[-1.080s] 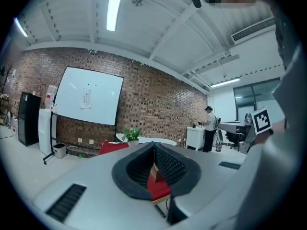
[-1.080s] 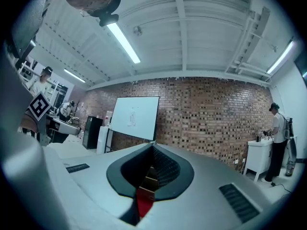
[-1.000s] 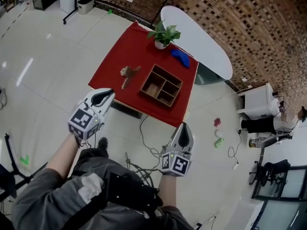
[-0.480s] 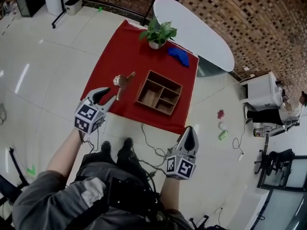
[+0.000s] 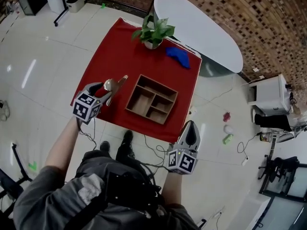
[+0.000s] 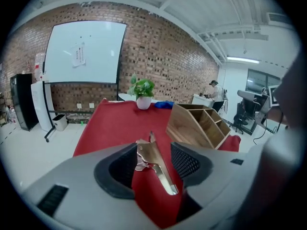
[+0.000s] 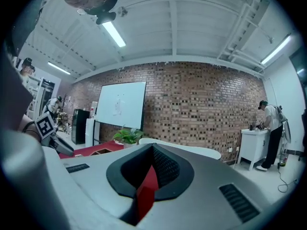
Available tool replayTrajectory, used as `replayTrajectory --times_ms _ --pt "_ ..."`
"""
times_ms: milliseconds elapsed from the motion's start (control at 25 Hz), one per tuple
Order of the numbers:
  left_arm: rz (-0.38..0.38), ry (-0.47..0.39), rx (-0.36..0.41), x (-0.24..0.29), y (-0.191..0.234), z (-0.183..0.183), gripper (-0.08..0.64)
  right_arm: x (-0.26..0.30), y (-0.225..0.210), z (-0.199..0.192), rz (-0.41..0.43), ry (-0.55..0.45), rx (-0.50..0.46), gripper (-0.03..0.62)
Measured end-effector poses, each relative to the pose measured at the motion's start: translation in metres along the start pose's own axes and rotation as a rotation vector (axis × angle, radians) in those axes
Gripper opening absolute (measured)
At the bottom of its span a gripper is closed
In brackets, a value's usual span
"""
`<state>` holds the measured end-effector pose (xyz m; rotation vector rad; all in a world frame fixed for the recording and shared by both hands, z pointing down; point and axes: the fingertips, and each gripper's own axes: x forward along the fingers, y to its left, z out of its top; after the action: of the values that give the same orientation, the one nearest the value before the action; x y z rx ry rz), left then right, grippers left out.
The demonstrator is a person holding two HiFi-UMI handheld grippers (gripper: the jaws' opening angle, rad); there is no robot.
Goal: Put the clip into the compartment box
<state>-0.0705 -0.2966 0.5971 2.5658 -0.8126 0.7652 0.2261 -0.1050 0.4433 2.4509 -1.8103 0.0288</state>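
A metal clip (image 5: pixel 114 84) lies on the red tablecloth (image 5: pixel 120 47) near its left front edge. My left gripper (image 5: pixel 106 91) reaches over that edge right at the clip. In the left gripper view the clip (image 6: pixel 154 166) lies between the jaws of the left gripper (image 6: pixel 153 147), which are opening, and the pads stand clear of it. The wooden compartment box (image 5: pixel 159 84) sits to the right of the clip, its cells holding nothing; it is also in the left gripper view as the box (image 6: pixel 199 126). My right gripper (image 5: pixel 189 126) hangs shut off the table's front, and its own view shows the right gripper (image 7: pixel 152 147) holding nothing.
A potted plant (image 5: pixel 153 32) and a blue object (image 5: pixel 178 56) stand at the table's far side. A white oval table (image 5: pixel 201 28) lies beyond. Cables (image 5: pixel 148 147) trail on the floor by my feet. A white cabinet (image 5: pixel 268 99) stands at the right.
I have stepped closer to the table. The left gripper moved forward up to the clip and its jaws spread apart. The right gripper stayed low and shut.
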Motion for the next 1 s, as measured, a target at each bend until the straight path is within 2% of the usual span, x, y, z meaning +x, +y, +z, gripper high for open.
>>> replayTrajectory --times_ms 200,400,480,680,840,1000 --pt "0.036 0.115 -0.033 0.055 0.029 -0.004 0.258 0.054 -0.028 -0.019 0.025 0.013 0.009 0.02" --pt "-0.017 0.219 -0.069 0.087 0.026 -0.011 0.255 0.09 -0.049 -0.026 0.054 0.018 0.004 0.02" --pt "-0.039 0.228 -0.072 0.093 0.021 -0.008 0.194 0.101 -0.057 -0.029 0.056 0.017 0.009 0.02" --pt "-0.108 0.25 -0.108 0.097 0.006 0.0 0.102 0.115 -0.067 -0.036 0.076 0.022 0.016 0.02" --pt "-0.115 0.268 -0.115 0.093 -0.003 0.004 0.08 0.119 -0.071 -0.031 0.081 0.014 0.02 0.02" --pt "-0.076 0.183 -0.123 0.077 -0.008 0.024 0.06 0.115 -0.073 -0.026 0.094 -0.005 0.029 0.02"
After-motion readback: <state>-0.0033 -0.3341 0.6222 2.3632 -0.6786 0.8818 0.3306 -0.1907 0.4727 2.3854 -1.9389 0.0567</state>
